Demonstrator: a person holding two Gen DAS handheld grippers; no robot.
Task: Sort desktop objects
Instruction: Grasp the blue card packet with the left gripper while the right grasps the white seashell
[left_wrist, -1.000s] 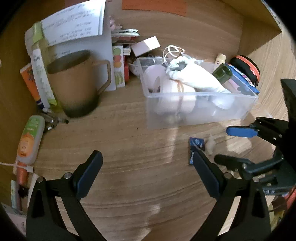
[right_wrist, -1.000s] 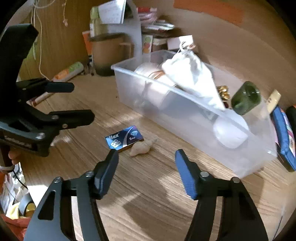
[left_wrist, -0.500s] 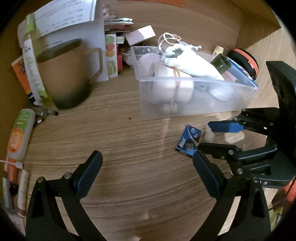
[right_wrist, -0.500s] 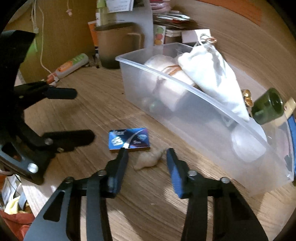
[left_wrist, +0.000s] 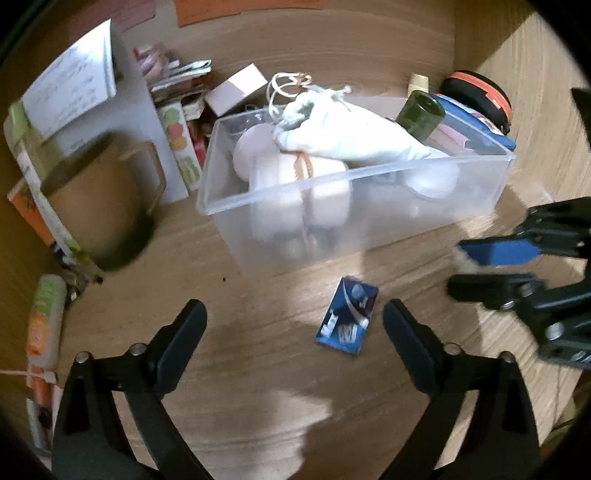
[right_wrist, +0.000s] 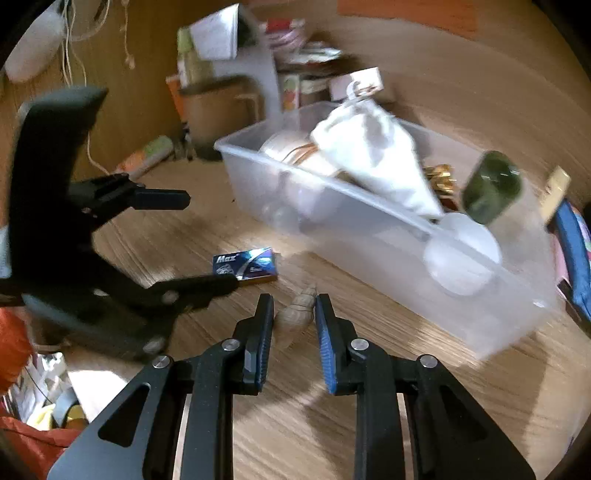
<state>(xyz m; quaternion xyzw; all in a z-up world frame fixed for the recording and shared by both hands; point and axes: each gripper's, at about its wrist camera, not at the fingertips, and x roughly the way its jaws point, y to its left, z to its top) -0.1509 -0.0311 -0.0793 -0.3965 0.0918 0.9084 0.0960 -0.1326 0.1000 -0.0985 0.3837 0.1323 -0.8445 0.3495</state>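
1. Your right gripper (right_wrist: 294, 314) is nearly closed around the shell (right_wrist: 295, 314) on the desk (right_wrist: 295, 424). The blue pads sit close on both flanks, but you cannot tell whether they are pressing yet.
2. The shell is likely light, rigid and brittle, with a smooth curved surface. Grip across its fat middle, not the pointed tip at 12 o'clock, and squeeze gently; it could squirt out or chip.
3. From the right wrist view, the blue card (right_wrist: 245, 266) lies flat on the wood at 11 o'clock of the shell, just beside it and not touching.
4. Your left gripper (left_wrist: 293, 325) is wide open and holds nothing. The card (left_wrist: 348, 320) lies between its jaws, nearer the right one. It is thin and flat, so it will be hard to pinch off the wood; an edge may be the better hold.
5. Farther off at 1 o'clock from the shell, the clear bin (right_wrist: 332, 184) already holds a white pouch (right_wrist: 373, 162), pale rolls (left_wrist: 295, 195) and a green bottle (right_wrist: 493, 192). That seems the likely drop.
6. Beyond, at 11 o'clock, a brown mug (left_wrist: 99, 206) stands by stacked papers.
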